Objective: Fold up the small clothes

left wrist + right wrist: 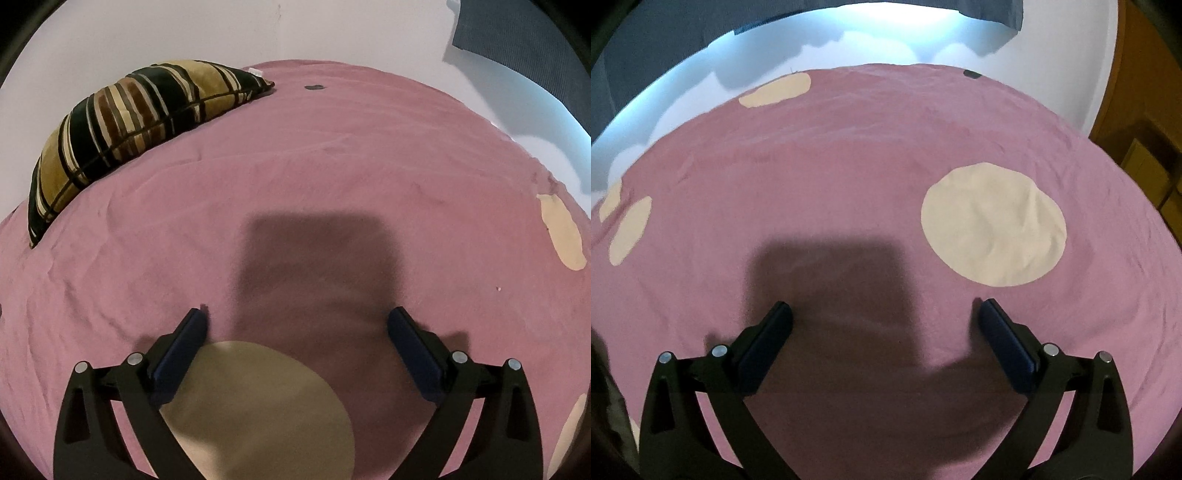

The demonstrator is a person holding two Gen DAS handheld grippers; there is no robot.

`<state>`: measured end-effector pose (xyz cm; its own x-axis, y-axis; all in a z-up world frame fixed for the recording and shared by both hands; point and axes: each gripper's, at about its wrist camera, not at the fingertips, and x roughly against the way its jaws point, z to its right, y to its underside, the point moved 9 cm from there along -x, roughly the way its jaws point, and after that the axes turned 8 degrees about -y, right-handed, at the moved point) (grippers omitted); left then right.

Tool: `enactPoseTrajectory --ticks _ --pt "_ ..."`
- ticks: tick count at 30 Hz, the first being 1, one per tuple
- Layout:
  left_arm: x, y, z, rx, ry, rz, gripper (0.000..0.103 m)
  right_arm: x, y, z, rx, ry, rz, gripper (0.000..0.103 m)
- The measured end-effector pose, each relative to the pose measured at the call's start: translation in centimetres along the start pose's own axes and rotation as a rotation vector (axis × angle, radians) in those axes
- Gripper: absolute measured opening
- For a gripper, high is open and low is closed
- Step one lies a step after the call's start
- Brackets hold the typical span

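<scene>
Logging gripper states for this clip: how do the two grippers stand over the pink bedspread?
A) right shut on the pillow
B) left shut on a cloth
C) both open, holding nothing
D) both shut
C: the left gripper and right gripper both show fingers spread wide, only pink bedspread between them.

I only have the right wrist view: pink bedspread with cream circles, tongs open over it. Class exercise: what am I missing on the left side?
Observer: A striped cushion lies on the pink bedspread, far left, near the wall.
Operator: Are the left tongs holding anything?
Observer: No, the left tongs are open and empty, above a cream circle printed on the spread.
Operator: Any small clothes there?
Observer: None visible in either view; your right tongs are open and empty too.
</scene>
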<state>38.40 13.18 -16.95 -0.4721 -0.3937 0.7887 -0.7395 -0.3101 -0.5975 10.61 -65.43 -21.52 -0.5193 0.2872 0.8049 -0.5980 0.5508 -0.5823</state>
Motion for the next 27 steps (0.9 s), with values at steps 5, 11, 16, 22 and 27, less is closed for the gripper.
enactPoseTrajectory --ticks 5,11,16,22,27 --pt "-0.11 -0.13 -0.03 0.0 0.001 0.0 0.098 -0.15 -0.27 -0.06 -0.004 -0.009 0.003 0.101" --pt "-0.31 -0.13 -0.01 -0.002 -0.002 -0.001 0.098 -0.38 -0.41 -0.14 -0.001 -0.006 0.001 0.101" --pt "-0.33 -0.17 -0.04 -0.002 -0.001 0.0 0.098 -0.3 -0.35 -0.13 -0.001 -0.006 0.001 0.101" --pt "-0.37 -0.13 -0.03 -0.002 -0.002 0.003 0.098 -0.25 -0.34 -0.11 0.0 -0.004 0.002 0.101" --pt "-0.37 -0.17 -0.02 -0.002 -0.002 -0.001 0.098 -0.28 -0.31 -0.06 -0.002 -0.006 0.0 0.101"
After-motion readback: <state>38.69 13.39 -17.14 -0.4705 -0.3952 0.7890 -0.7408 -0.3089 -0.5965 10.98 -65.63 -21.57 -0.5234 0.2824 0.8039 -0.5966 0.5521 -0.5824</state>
